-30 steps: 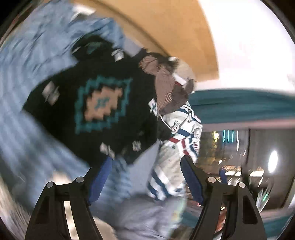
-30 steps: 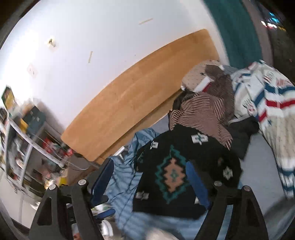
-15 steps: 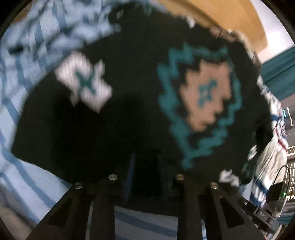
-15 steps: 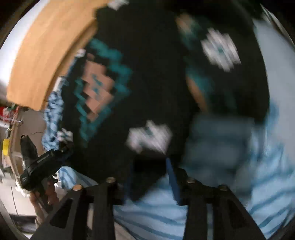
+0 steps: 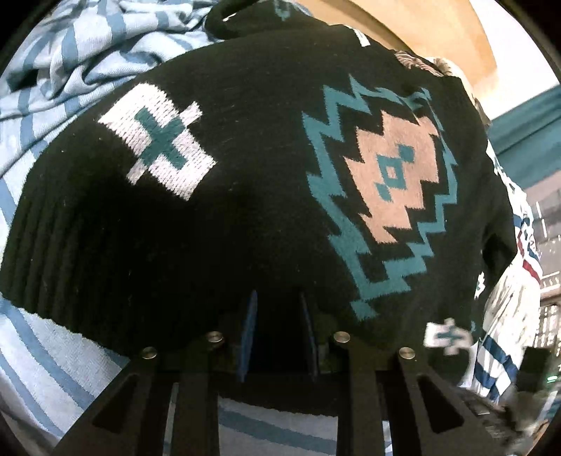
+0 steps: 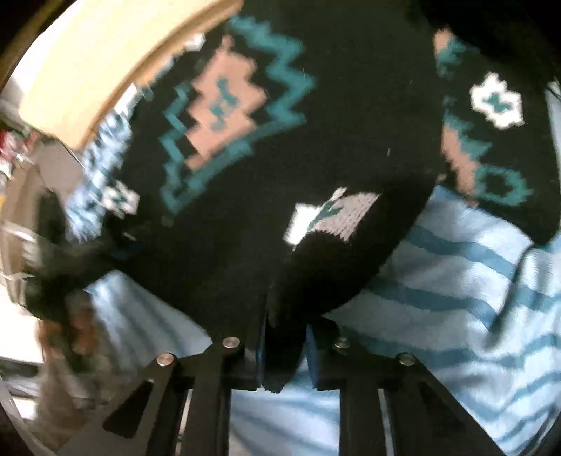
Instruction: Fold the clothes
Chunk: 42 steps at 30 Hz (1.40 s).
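Note:
A black knitted sweater (image 5: 266, 210) with a teal and tan diamond and white crosses fills the left wrist view, lying on a light blue striped cloth (image 5: 56, 354). My left gripper (image 5: 278, 308) is shut on the sweater's ribbed bottom hem, its blue pads nearly buried in the knit. In the right wrist view the same sweater (image 6: 266, 147) spreads ahead, blurred. There my right gripper (image 6: 284, 329) is shut on a bunched fold of the black hem. A sleeve with tan and teal figures (image 6: 491, 115) lies to the right.
The light blue striped cloth (image 6: 466, 294) lies under the sweater. A white garment with blue and red stripes (image 5: 508, 308) is heaped at the right of the left wrist view. A wooden headboard (image 5: 431, 31) and a teal curtain (image 5: 526, 129) stand behind. The person's hand (image 6: 66, 333) shows blurred at the left.
Both grippers came down from well above the pile to the sweater's bottom hem and went from wide open to shut on the black knit.

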Each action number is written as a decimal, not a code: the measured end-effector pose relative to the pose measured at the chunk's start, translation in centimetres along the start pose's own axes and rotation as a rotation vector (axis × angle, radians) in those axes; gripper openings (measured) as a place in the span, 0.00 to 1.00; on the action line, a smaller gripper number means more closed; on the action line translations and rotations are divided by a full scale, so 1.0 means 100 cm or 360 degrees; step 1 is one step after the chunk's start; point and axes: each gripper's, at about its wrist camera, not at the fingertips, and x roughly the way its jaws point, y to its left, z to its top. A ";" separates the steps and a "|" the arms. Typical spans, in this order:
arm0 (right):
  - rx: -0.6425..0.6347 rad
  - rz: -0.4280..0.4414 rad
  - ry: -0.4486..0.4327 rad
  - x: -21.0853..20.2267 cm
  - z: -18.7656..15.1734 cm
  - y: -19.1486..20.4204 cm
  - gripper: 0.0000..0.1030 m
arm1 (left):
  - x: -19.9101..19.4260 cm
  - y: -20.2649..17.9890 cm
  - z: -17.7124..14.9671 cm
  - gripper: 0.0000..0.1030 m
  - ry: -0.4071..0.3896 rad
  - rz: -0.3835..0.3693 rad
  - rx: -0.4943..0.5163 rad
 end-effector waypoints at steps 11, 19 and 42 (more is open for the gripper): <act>0.0428 0.0037 -0.0015 -0.031 -0.040 -0.062 0.32 | -0.005 -0.001 -0.003 0.28 -0.0023 -0.0004 -0.0033; 0.0159 -0.0077 0.0105 0.001 -0.021 -0.050 0.27 | -0.026 0.000 -0.014 0.36 -0.0101 -0.0029 -0.0016; 0.0508 0.0132 0.0093 -0.009 -0.026 -0.074 0.38 | -0.107 0.102 -0.026 0.78 -0.0593 0.0290 -0.0790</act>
